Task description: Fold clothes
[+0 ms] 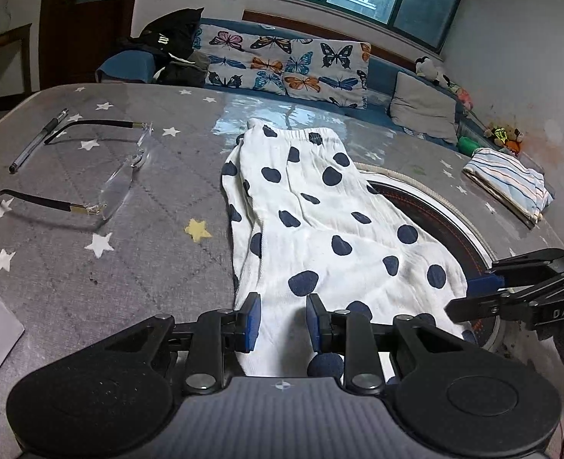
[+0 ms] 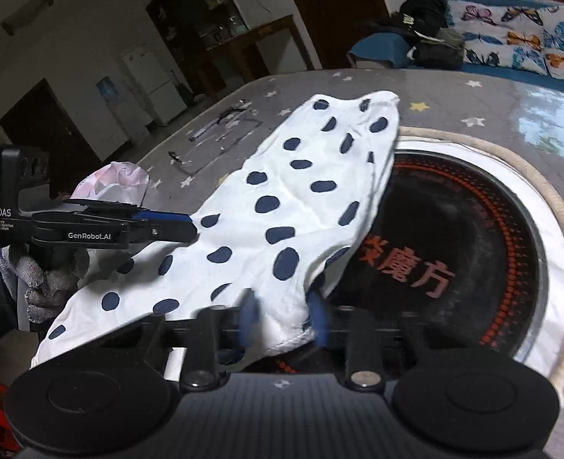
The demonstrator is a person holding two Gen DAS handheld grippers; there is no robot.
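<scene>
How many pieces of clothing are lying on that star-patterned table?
2 clearly. The white polka-dot garment lies in the middle, partly over the round black cooktop. A folded striped garment sits at the table's far right edge. A crumpled pinkish item may be a third; I cannot tell.

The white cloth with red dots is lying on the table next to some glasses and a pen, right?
Almost. The dots on the white cloth are dark blue, not red; the left wrist view shows it. It does lie on the table beside the glasses and pen.
</scene>
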